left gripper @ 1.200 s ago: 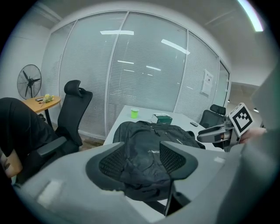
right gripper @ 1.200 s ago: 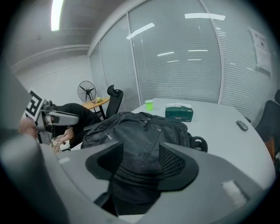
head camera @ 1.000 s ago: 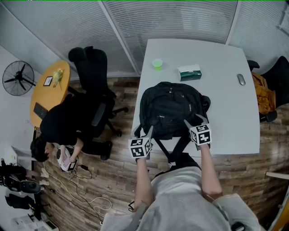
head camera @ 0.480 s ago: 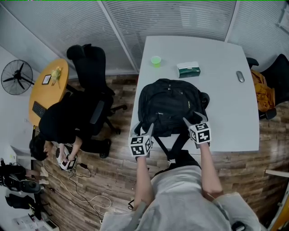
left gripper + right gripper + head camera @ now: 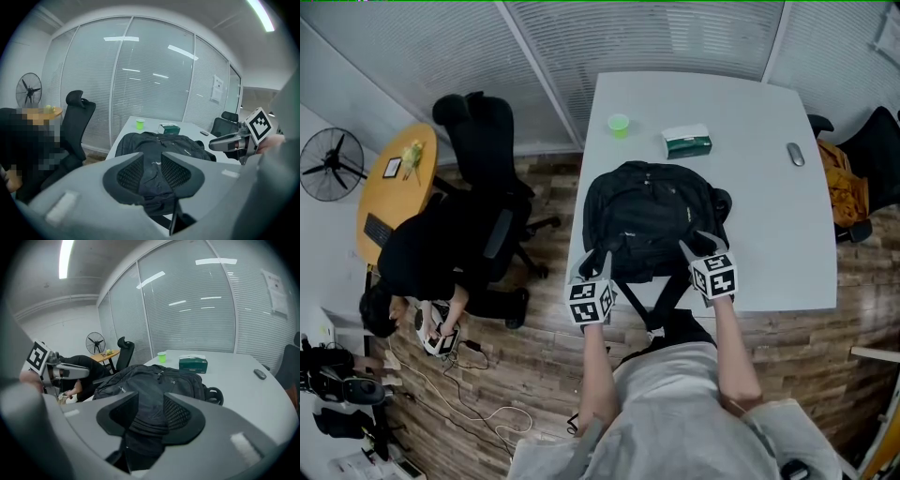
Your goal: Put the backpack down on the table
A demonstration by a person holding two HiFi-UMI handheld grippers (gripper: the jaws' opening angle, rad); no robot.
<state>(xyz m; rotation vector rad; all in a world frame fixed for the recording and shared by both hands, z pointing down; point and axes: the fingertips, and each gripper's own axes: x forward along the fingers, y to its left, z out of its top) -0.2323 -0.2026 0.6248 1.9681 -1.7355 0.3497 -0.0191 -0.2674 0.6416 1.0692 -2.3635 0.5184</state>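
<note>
- Backpack: black fabric backpack, lying flat on the white tabletop, near-left part, bottom end right at the near edge. Black shoulder straps hang off that edge at the pack's 6 o'clock.
- Left claw: at the pack's 7 o'clock, jaws closing, approx half-way in. A fold of pack fabric sits between the pads & looks pinched from both sides.
- Right claw: at the pack's 5 o'clock, jaws closing too, a bit wider than the L one. Bunched fabric of the bottom edge is between the pads, touching both as far as I can tell.
- Task status, my read: pack rests on the tabletop w/ its full weight; nothing looks lifted.
- Risk 1: both grips are on loose cloth, not a handle or strap. If the pack is lifted or dragged, fabric could slide out of a claw, and the pack would sag or go over the near rim.
- Risk 2: uneven bite (R wider than L), so one side may let go first & the pack twists.
- Risk 3: dangling straps could snag on the tabletop edge on any pull toward 6 o'clock.
- Risk 4: a shove toward 12 o'clock would run the pack into the small green cup at its 11 o'clock & the green tissue box at 1 o'clock. Both are near but apart now; the cup prob. tips easily.
</note>
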